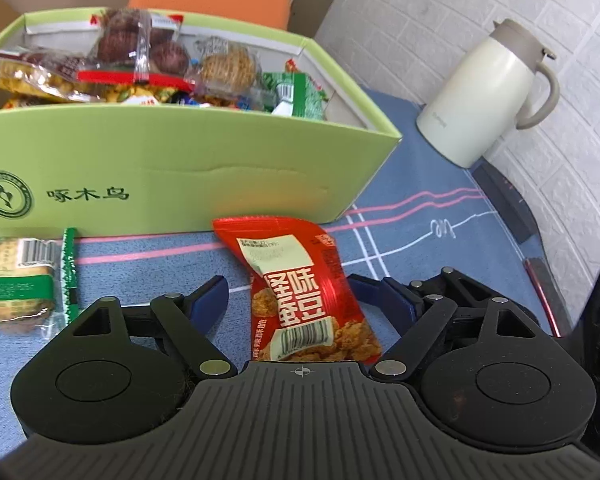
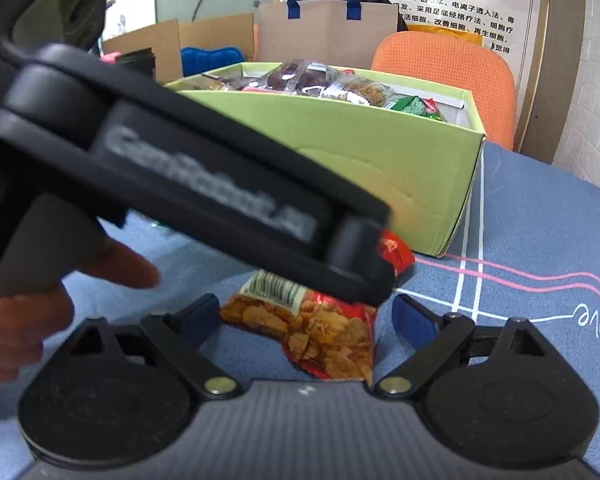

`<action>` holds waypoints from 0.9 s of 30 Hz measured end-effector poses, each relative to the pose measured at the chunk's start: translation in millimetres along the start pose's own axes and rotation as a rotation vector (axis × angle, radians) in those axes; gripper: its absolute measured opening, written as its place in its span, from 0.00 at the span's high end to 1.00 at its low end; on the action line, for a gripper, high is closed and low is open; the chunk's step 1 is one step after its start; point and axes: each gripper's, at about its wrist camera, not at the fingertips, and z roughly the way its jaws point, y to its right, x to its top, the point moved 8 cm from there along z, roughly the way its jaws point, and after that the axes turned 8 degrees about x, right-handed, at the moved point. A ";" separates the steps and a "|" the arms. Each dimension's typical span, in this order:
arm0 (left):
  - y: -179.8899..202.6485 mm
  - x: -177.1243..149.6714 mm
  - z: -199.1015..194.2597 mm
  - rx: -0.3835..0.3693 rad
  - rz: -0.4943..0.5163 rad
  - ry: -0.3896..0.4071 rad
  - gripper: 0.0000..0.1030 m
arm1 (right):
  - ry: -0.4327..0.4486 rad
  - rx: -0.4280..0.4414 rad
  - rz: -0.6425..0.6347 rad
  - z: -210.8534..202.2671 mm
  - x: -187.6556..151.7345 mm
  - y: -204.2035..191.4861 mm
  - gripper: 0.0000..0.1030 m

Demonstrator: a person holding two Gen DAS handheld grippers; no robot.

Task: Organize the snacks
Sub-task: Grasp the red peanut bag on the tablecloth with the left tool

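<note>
My left gripper (image 1: pixel 288 292) has its blue-padded fingers spread apart, one on each side of the red snack packet (image 1: pixel 300 292), with a gap between pads and wrapper on both sides. The packet lies flat on the blue tablecloth (image 1: pixel 440 184), its far end just beside the front wall of the green box (image 1: pixel 180 168). I see the box is piled with wrapped snacks (image 1: pixel 148 60), some rising above its rim. A second snack, a green-wrapped cake (image 1: pixel 16 280), lies on the cloth toward the left, close to the same front wall. A cream thermal jug (image 1: pixel 488 92) stands near the far right edge of the table, against the white brick wall and well apart from the box.

From my right wrist view, the right gripper (image 2: pixel 306 316) is likewise open, its fingers flanking the near end of the same red packet (image 2: pixel 324 336). The black body of the left gripper (image 2: pixel 180 184) crosses this view above the packet and hides its middle; a hand (image 2: pixel 16 320) is at the left edge. An orange chair (image 2: pixel 456 76) stands behind the box.
</note>
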 end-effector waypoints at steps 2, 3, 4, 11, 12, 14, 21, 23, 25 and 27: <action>-0.6 -0.2 1.5 -0.007 0.007 0.005 0.37 | 0.001 -0.010 0.008 2.3 1.4 -1.1 0.10; -0.9 0.0 1.5 -0.011 0.008 0.006 0.37 | 0.001 -0.015 0.014 3.7 1.8 -1.3 0.10; -1.3 1.1 2.7 -0.017 0.006 0.004 0.37 | 0.001 -0.023 0.021 4.9 3.0 -1.5 0.10; -6.3 -13.4 -10.1 -0.041 0.037 -0.034 0.59 | -0.024 -0.040 0.046 -0.6 3.5 -30.1 0.10; -8.8 -20.3 -16.8 -0.039 0.035 -0.036 0.59 | -0.022 -0.034 0.046 -4.1 0.6 -38.8 0.10; -13.6 -36.6 -32.7 -0.032 0.020 -0.038 0.61 | -0.018 -0.020 0.038 -12.4 -6.0 -58.7 0.10; -22.8 -83.8 -91.3 -0.012 -0.026 0.027 0.49 | 0.034 -0.009 0.034 -44.1 -28.6 -108.0 0.11; -28.1 -83.3 -101.9 0.006 -0.042 0.074 0.41 | 0.054 -0.030 0.059 -50.5 -30.9 -104.6 0.11; -28.5 -78.8 -102.1 0.012 -0.042 0.086 0.39 | 0.060 -0.032 0.088 -50.7 -31.2 -98.0 0.11; -25.0 -76.0 -95.7 0.019 -0.031 0.071 0.41 | 0.052 -0.038 0.085 -49.1 -33.5 -94.8 0.11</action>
